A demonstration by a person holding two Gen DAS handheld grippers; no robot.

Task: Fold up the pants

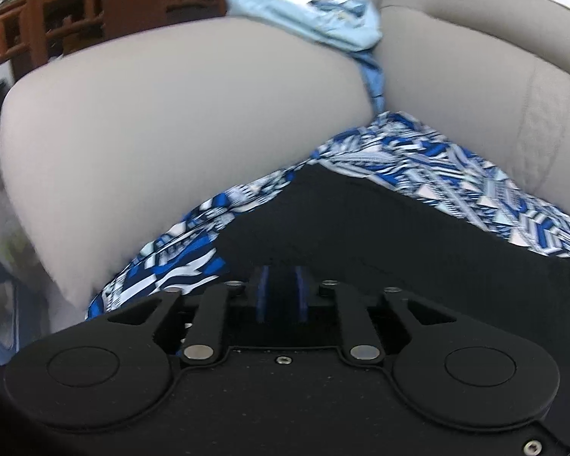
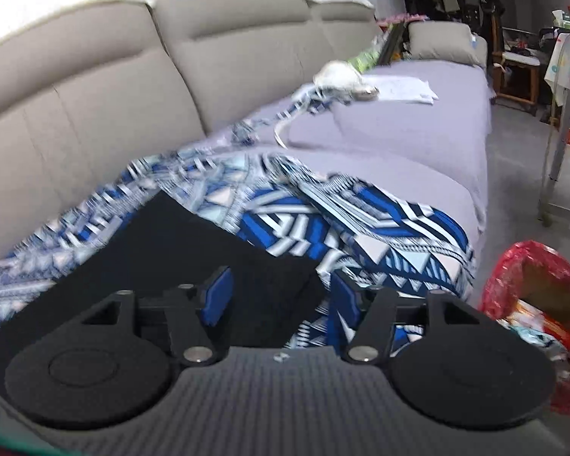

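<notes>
left view, left gripper (image 1: 281,296): the blue pads sit close together with a small gap. nothing shows between them.
left view, black cloth (image 1: 361,228): it lies flat right in front of the pads, on top of the pants.
left view, pants (image 1: 437,167): blue and white pattern, spread on the grey sofa (image 1: 171,114).
right view, right gripper (image 2: 281,296): the jaws stand wide apart and hold nothing.
right view, pants (image 2: 361,228): they lie along the sofa seat (image 2: 418,140), under and ahead of the pads.
right view, black cloth (image 2: 171,250): it rests on the pants by the left pad.
right view, red bag (image 2: 532,296): it stands on the floor beside the sofa.
</notes>
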